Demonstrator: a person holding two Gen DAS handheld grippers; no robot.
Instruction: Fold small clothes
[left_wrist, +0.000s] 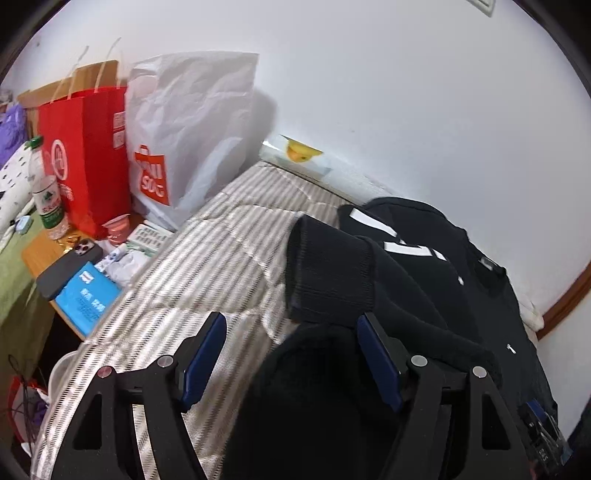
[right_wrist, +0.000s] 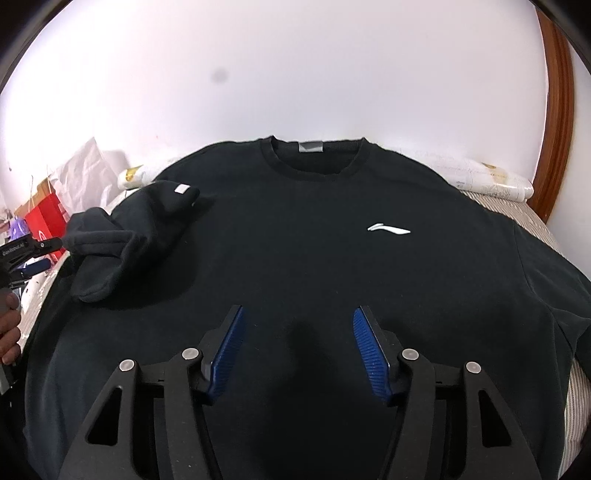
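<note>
1. The black sweatshirt (right_wrist: 295, 240) lies face up on the striped bed (left_wrist: 207, 258), collar toward the wall, white logo showing.
2. Its one sleeve (right_wrist: 122, 236) is folded in over the chest, cuff up near the shoulder, but bunched rather than flat.
3. My left claw (left_wrist: 291, 354) is spread wide beside that sleeve and grips nothing.
4. My right claw (right_wrist: 297, 343) hangs released over the lower front, also gripping nothing.
5. To do this step well, I'd judge I should flatten the sleeve straight along the side seam first.
6. The other sleeve, at the right edge, looks unfolded; pinch it at the cuff, one layer only.
</note>
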